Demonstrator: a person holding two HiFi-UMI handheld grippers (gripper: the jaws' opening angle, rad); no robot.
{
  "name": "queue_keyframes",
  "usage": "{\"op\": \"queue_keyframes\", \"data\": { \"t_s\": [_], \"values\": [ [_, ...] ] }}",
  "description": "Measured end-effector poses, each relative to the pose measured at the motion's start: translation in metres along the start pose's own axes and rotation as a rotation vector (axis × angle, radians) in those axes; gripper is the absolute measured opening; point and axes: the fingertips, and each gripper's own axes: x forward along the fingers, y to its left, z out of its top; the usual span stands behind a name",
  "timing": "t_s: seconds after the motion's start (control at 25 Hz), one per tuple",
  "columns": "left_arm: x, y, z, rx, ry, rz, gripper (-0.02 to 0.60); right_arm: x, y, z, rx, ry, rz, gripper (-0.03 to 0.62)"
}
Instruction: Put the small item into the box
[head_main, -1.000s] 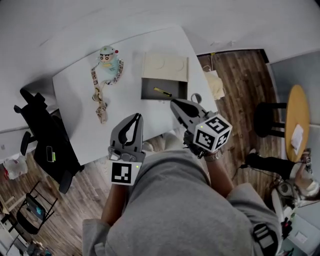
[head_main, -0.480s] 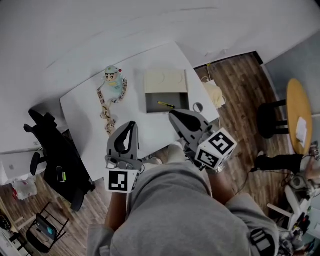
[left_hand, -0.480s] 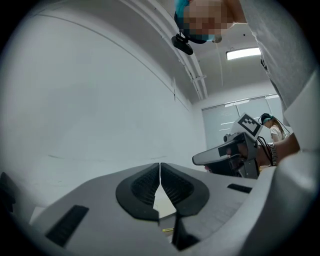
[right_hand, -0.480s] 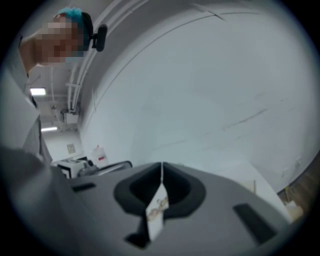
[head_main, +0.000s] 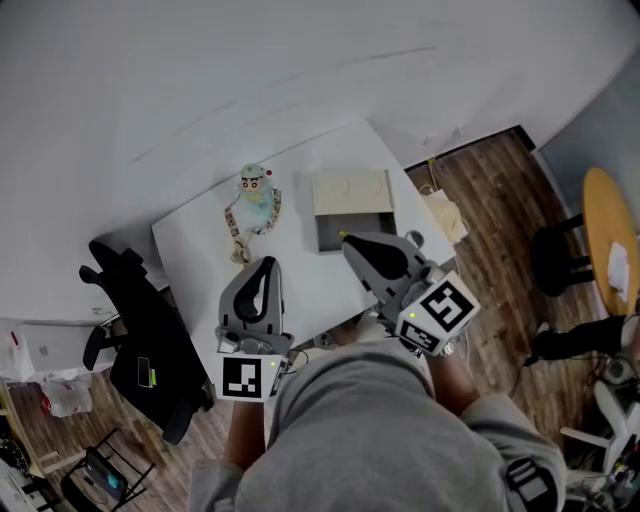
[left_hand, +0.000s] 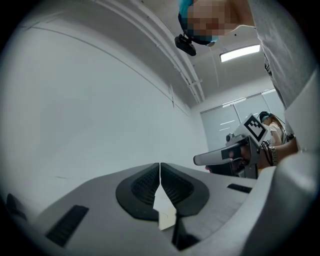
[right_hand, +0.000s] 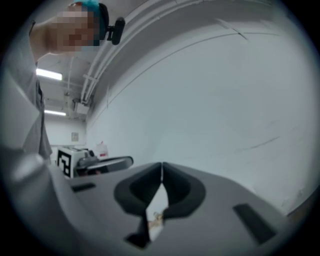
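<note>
Left gripper (head_main: 268, 263) is hanging over the smooth white table's (head_main: 190, 250) near edge, with its ribbed black pads (left_hand: 145, 186) squeezed together on nothing. Further back, a round-headed toy figure (head_main: 257, 185) is sitting beside the flat beige box (head_main: 352, 192). Right gripper (head_main: 348, 241), also clamped empty, is hovering over the box's dark tray, where the small yellow item (head_main: 342, 234) is lying.
</note>
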Motion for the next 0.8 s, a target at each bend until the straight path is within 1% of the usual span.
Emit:
{"op": "queue_keyframes", "data": {
  "t_s": [0.2, 0.36, 0.56, 0.8],
  "values": [
    [-0.008, -0.002, 0.013, 0.022, -0.013, -0.005, 0.038, 0.002, 0.015, 0.009, -0.028, -0.028, 0.031, 0.034],
    [-0.011, -0.005, 0.02, 0.03, -0.022, -0.009, 0.038, 0.002, 0.022, 0.014, -0.051, -0.036, 0.019, 0.034],
    [-0.015, -0.007, 0.02, 0.028, -0.02, -0.005, 0.038, 0.0, 0.029, 0.019, -0.073, -0.057, 0.021, 0.034],
    [-0.019, -0.011, 0.019, 0.025, -0.023, -0.004, 0.038, -0.002, 0.034, 0.019, -0.065, -0.065, 0.033, 0.032]
  ]
}}
